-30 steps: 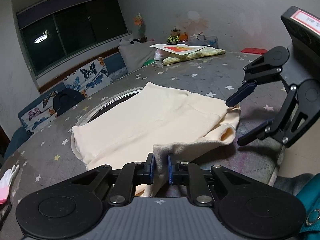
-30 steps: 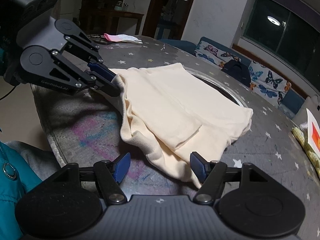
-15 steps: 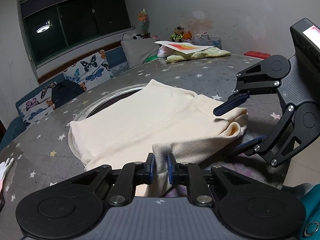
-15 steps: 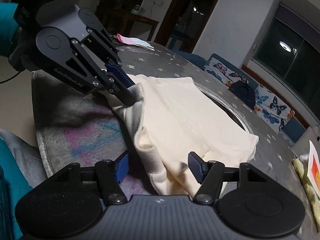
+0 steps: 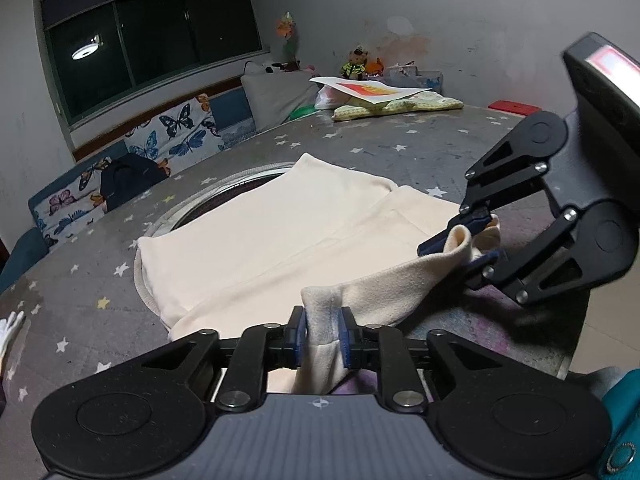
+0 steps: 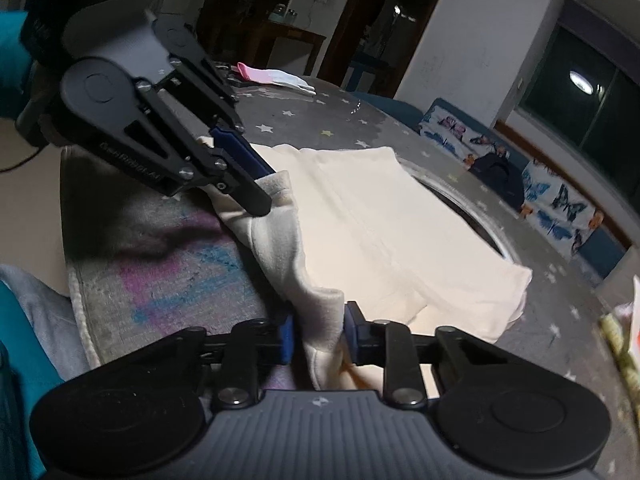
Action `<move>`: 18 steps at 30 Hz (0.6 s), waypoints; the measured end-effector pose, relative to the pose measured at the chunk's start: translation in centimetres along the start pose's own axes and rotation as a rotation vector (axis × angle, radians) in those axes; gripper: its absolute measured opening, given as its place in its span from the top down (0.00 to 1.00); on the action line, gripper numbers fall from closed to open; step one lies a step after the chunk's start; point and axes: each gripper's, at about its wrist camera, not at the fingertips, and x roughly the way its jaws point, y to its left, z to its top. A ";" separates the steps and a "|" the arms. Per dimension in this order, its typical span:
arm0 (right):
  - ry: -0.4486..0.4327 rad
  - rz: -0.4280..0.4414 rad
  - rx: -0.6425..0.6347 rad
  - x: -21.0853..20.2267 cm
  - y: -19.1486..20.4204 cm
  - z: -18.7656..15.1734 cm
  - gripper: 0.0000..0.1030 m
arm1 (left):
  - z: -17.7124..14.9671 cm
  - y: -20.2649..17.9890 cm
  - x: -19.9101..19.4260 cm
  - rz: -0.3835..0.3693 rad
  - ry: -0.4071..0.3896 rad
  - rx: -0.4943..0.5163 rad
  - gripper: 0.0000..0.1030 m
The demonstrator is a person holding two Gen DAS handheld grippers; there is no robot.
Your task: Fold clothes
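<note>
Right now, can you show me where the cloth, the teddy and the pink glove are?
cloth (image 5: 256,240), left wrist view, on its flat middle.
teddy (image 5: 355,65), left wrist view, on its body by the far wall.
pink glove (image 6: 250,73), right wrist view, on its pink cuff end.

Black hand-held gripper (image 5: 322,334) linkages, silver screws, blue pads (teal sleeve).

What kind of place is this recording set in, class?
Probably a home living room at night: a round grey star-patterned table holds the cream garment, with a butterfly-print cushioned bench under a dark window and a small teddy bear behind.
</note>
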 end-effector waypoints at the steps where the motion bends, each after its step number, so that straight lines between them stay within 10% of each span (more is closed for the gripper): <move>1: 0.003 0.009 0.018 0.0 -0.2 0.0 0.80 | -0.1 -0.1 -0.2 -0.004 -0.002 0.005 0.74; 5: 0.012 0.051 0.115 0.1 -1.6 0.2 0.83 | -0.5 -0.5 -1.0 -0.004 -0.008 0.033 0.55; 18: 0.028 0.101 0.246 0.5 -3.3 0.2 0.84 | -2.5 -0.7 -1.2 0.064 0.034 0.139 0.53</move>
